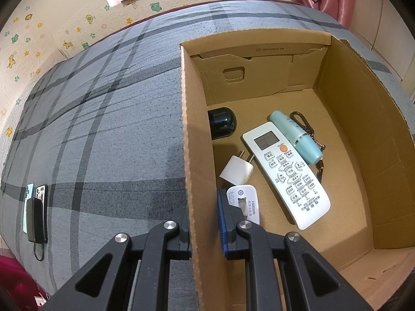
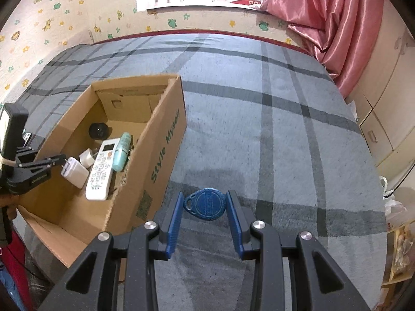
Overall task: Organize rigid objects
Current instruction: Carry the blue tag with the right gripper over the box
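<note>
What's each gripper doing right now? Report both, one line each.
Left gripper: shut on the box wall, one finger inside, one outside.
Right gripper: shut on the blue key fob, held above the bed.

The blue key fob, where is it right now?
In the right wrist view, the blue key fob sits between the right gripper pads, right of the cardboard box.

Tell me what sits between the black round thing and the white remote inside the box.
Only bare cardboard floor: in the left wrist view a strip of the box bottom separates the black round object from the white remote. The white plug adapter lies nearer the camera.
</note>
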### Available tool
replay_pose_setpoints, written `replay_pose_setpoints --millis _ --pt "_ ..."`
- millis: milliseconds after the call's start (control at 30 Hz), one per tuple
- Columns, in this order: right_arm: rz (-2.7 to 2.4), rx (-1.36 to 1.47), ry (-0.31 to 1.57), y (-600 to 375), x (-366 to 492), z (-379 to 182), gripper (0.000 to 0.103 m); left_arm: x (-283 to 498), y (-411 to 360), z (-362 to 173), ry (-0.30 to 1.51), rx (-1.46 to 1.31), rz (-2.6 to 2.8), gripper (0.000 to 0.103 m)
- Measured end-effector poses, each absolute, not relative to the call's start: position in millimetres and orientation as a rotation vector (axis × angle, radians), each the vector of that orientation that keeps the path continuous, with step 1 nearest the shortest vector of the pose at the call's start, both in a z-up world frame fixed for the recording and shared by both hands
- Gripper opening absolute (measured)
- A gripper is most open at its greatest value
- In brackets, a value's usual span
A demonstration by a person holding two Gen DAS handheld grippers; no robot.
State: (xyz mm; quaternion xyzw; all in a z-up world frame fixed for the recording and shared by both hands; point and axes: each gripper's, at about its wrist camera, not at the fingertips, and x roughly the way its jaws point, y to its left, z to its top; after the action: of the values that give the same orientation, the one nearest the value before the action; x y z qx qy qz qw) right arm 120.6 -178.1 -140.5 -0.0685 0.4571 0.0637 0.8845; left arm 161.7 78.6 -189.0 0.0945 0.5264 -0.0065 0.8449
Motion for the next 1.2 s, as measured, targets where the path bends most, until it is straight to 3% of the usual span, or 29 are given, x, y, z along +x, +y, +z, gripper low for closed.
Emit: replay_pose_setpoints --millis 667,1200 --pt "0.198 -0.148 0.867 -135 137 -90 0.036 163 79 -189 1.114 0.193 -0.019 0.017" --pt "0.295 -0.182 0.906 -76 165 -100 0.036 164 80 -190 1.117 0.180 -0.028 0.017"
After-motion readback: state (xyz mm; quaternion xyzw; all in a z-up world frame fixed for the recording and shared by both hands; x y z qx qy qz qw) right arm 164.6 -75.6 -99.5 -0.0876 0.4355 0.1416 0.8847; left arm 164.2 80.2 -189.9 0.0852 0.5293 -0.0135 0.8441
